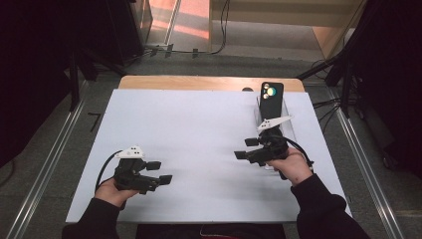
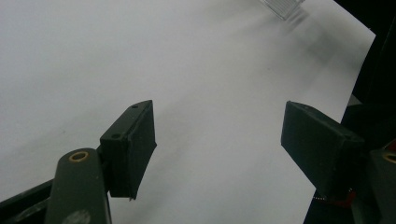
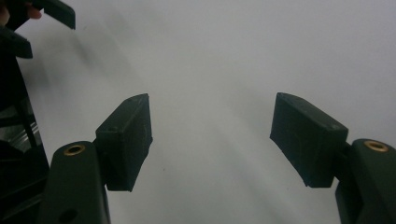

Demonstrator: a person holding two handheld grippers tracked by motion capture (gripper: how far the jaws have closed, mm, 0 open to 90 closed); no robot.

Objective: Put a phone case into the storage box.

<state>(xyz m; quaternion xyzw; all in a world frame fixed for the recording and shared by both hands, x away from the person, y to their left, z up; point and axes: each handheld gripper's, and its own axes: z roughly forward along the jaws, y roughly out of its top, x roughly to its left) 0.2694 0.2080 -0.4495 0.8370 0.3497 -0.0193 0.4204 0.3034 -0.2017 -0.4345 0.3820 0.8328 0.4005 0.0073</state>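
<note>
A dark phone (image 1: 271, 97) stands upright, camera side facing me, in a clear stand (image 1: 289, 128) at the back right of the white board (image 1: 199, 124). My right gripper (image 1: 247, 148) hovers just in front of that stand, pointing left, jaws apart with nothing between them; in the right gripper view (image 3: 212, 135) there is bare white board between the pads. My left gripper (image 1: 160, 172) rests near the front left, pointing right, also open and empty (image 2: 219, 135). A corner of the clear stand (image 2: 282, 5) shows far off in the left gripper view.
The white board lies on a wooden table (image 1: 199, 82). Metal rails run along the floor at the left (image 1: 45, 169) and right (image 1: 368, 164). Dark stands and cables crowd the back corners. The left gripper's jaws (image 3: 46, 11) show at the top left of the right gripper view.
</note>
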